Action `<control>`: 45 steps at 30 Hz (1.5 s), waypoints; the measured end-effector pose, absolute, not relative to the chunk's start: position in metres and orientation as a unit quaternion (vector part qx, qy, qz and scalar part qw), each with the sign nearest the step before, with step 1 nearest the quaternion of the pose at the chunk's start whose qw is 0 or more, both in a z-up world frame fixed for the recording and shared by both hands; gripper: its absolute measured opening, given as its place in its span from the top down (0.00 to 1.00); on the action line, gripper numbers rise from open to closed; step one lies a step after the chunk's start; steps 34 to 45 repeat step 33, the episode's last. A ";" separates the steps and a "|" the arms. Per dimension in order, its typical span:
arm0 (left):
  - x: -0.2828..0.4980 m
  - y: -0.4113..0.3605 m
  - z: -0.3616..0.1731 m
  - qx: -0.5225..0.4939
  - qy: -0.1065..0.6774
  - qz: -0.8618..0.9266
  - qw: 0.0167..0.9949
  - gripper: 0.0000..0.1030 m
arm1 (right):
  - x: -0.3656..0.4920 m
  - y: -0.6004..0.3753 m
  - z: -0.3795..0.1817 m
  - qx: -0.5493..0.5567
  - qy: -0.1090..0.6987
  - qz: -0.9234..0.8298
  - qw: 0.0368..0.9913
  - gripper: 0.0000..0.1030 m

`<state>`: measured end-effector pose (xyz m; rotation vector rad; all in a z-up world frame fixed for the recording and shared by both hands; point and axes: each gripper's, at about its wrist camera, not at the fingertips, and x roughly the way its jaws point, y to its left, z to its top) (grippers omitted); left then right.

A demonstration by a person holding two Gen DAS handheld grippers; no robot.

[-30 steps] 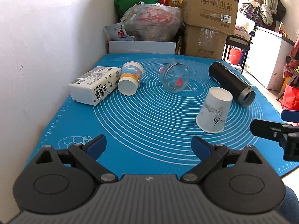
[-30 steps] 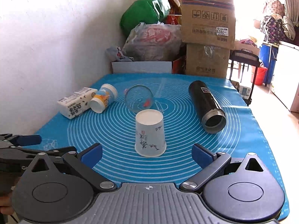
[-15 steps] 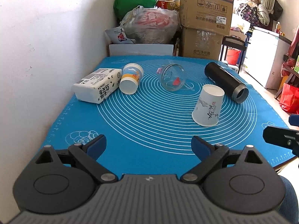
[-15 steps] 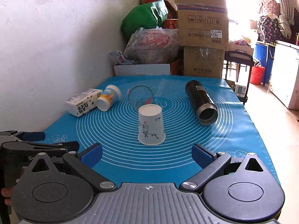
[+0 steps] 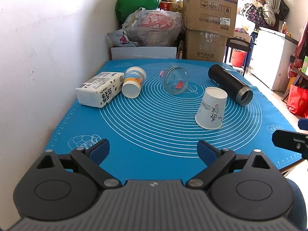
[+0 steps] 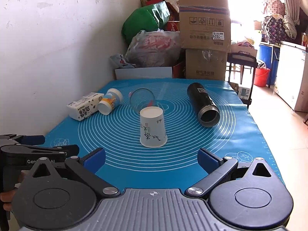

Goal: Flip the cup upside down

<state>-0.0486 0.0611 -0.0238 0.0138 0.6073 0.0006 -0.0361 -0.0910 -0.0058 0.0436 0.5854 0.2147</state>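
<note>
A white paper cup [image 5: 211, 108] with ink drawings stands upside down, rim down, on the blue mat [image 5: 154, 144]; it also shows in the right wrist view [image 6: 153, 127], straight ahead. My left gripper [image 5: 153, 150] is open and empty, over the mat's near edge, well short of the cup. My right gripper [image 6: 151, 158] is open and empty, near the front edge, apart from the cup. The right gripper's finger shows at the right edge of the left wrist view [image 5: 288, 142].
A milk carton [image 5: 100, 89], a colourful cup on its side [image 5: 133, 84], a clear glass jar on its side [image 5: 175, 80] and a black flask [image 5: 230, 83] lie at the back of the mat. A white wall runs along the left. Boxes and bags [image 5: 208, 19] stand behind the table.
Both grippers have drawn back toward the front edge of the table, away from the cup. The cup stays upside down in place.
</note>
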 end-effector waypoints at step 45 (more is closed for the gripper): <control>-0.048 0.056 -0.026 0.016 0.304 -0.007 0.953 0.06 | -0.036 -0.088 -0.009 0.017 0.293 0.114 0.949 0.00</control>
